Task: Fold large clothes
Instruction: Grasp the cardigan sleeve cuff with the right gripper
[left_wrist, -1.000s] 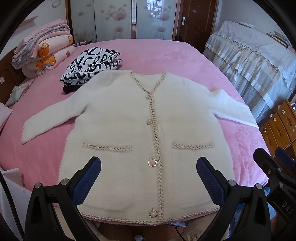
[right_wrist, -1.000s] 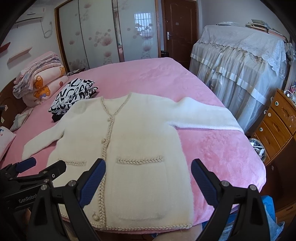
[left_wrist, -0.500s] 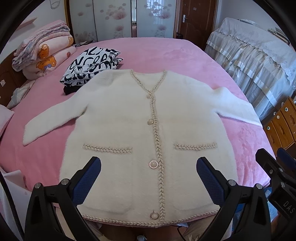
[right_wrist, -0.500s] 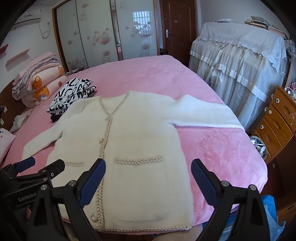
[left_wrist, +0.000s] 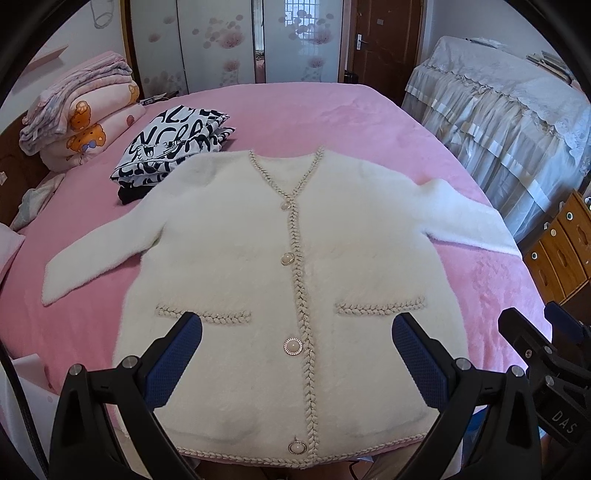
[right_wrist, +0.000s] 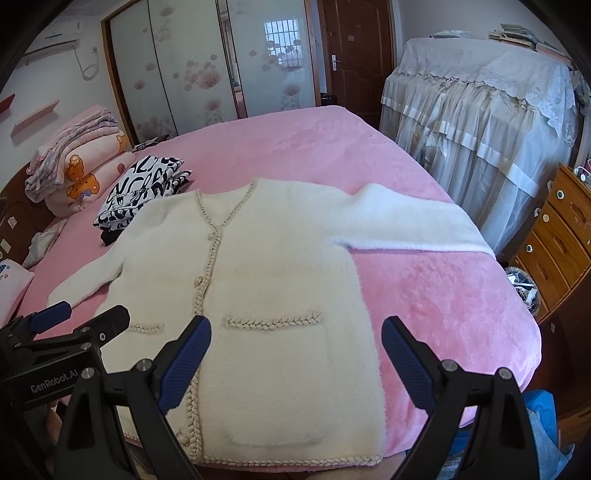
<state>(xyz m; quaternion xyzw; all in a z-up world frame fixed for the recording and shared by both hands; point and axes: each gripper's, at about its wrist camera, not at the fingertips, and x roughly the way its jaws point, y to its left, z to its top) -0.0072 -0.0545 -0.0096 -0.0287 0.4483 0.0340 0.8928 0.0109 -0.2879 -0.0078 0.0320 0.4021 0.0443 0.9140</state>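
Note:
A fluffy white cardigan (left_wrist: 236, 266) with braided trim and pearl buttons lies flat, front up and buttoned, on the pink bed (left_wrist: 332, 122). Both sleeves are spread out to the sides. It also shows in the right wrist view (right_wrist: 280, 266). My left gripper (left_wrist: 295, 350) is open and empty, held above the hem near the lower buttons. My right gripper (right_wrist: 295, 354) is open and empty, above the cardigan's right pocket. The right gripper's body shows at the right edge of the left wrist view (left_wrist: 546, 354); the left gripper shows at the left of the right wrist view (right_wrist: 62, 343).
A folded black-and-white printed garment (left_wrist: 173, 147) lies beyond the cardigan's left shoulder. Folded quilts (left_wrist: 81, 114) are stacked at the back left. A lace-covered piece of furniture (left_wrist: 509, 122) and a wooden drawer chest (left_wrist: 565, 243) stand to the right of the bed.
Both grippers have drifted slightly, so the cardigan sits a little lower in the views. The cardigan has not moved and both grippers stay open.

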